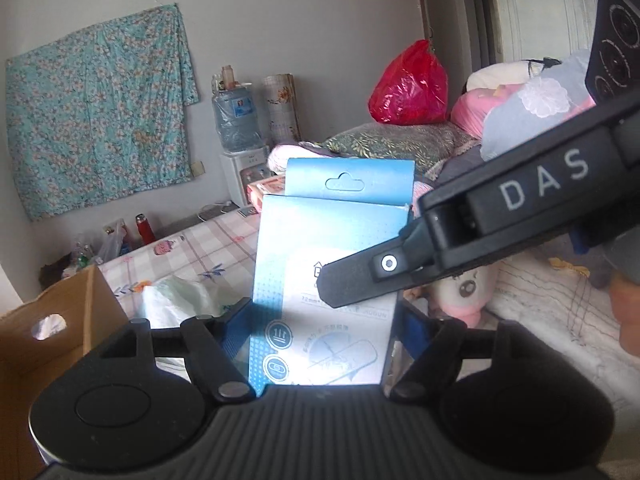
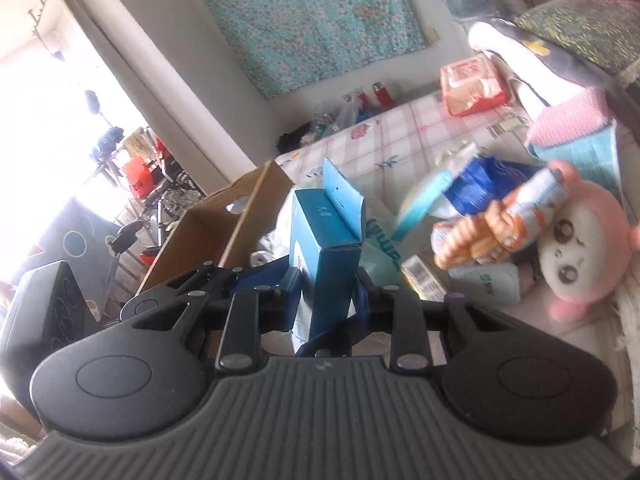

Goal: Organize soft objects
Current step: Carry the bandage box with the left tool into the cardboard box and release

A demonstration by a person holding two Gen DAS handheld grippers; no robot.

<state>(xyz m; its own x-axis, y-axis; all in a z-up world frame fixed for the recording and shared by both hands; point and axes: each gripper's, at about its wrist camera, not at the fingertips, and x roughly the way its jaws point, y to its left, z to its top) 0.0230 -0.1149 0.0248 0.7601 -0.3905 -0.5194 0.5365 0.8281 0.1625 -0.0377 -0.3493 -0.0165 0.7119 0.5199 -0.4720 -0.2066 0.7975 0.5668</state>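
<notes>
From my left wrist camera, the open brown cardboard box (image 1: 60, 320) sits at the far left, its side with an oval hand hole towards me. Behind it, a teal floral cloth (image 1: 100, 108) hangs on the wall above the bed with the pink checked sheet (image 1: 208, 248). In the centre I have the blue-and-white cardboard retail box with a hang tab (image 1: 324, 280), standing upright and raised clear of the bed. My left gripper (image 1: 320, 320) has its blue-padded fingers against the box's two wide-set side edges, so I read it as gripping the box across its width. From the right, my right gripper (image 1: 352, 280) reaches in across the front face of the same box.

On the right wrist camera the cardboard box (image 2: 224, 232) is again on the left, beside the bed. The blue box (image 2: 328, 248) shows its narrow side here, and the right gripper (image 2: 326, 296) is clamped on that thin dimension with both fingers pressed to it. To the right, loose on the bed, lie a blue-and-white plastic pack (image 2: 472, 192), an orange-and-white striped soft pack (image 2: 500, 224) and a pink round-faced plush toy (image 2: 576, 240); the toy touches the striped pack. Farther back rests a red-and-white wrapped packet (image 2: 472, 84).
</notes>
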